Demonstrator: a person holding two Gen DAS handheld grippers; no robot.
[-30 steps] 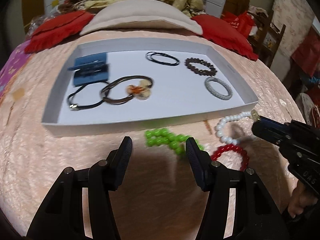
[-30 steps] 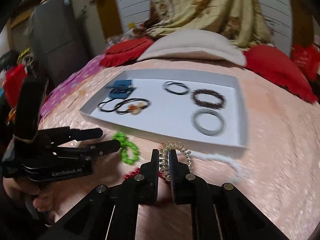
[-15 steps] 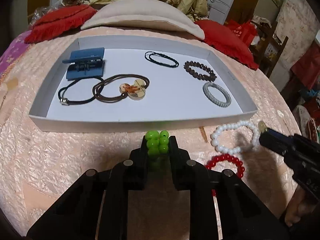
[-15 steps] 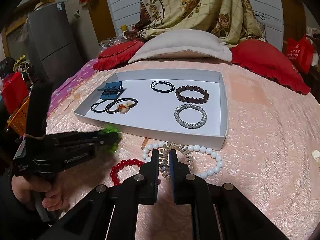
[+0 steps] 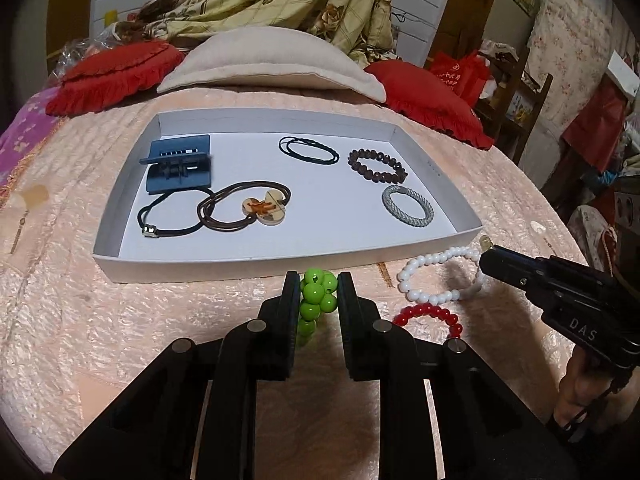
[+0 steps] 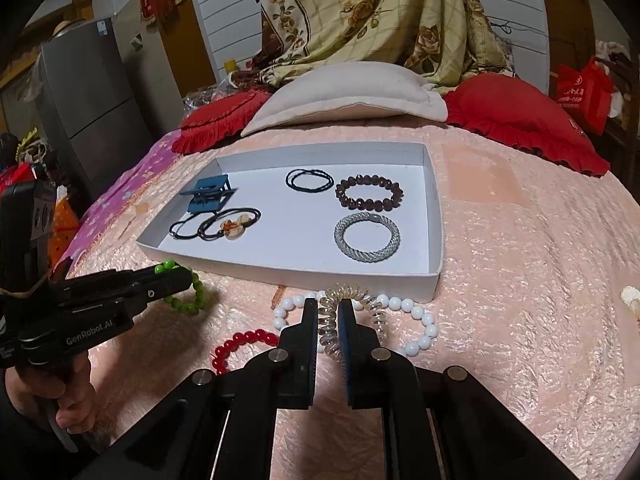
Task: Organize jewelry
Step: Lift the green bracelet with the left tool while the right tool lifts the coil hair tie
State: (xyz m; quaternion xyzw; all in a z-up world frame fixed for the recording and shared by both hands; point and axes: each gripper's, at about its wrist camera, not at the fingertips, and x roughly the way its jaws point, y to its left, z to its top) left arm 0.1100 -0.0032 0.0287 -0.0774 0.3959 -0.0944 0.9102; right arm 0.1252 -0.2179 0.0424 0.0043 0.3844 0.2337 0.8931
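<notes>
My left gripper [image 5: 318,286] is shut on a green bead bracelet [image 5: 316,296], held just above the bedspread in front of the white tray [image 5: 240,266]. It also shows in the right wrist view [image 6: 176,280], the bracelet [image 6: 188,300] hanging from it. My right gripper [image 6: 328,314] is shut on a clear spiral hair tie [image 6: 352,304]; its tip shows in the left wrist view [image 5: 486,254]. A white bead bracelet [image 6: 416,332] and a red bead bracelet [image 6: 240,340] lie on the bedspread below.
The tray holds a blue hair clip [image 5: 180,162], dark hair ties [image 5: 224,212], a black band [image 5: 308,150], a brown bead bracelet [image 5: 376,166] and a silver bracelet [image 5: 408,206]. Red cushions [image 5: 116,76] and a beige pillow [image 5: 272,60] lie behind it.
My left gripper has shut on the green bracelet and lifted it off the bedspread. My right gripper has kept hold of the spiral hair tie and steadied near the tray's front corner.
</notes>
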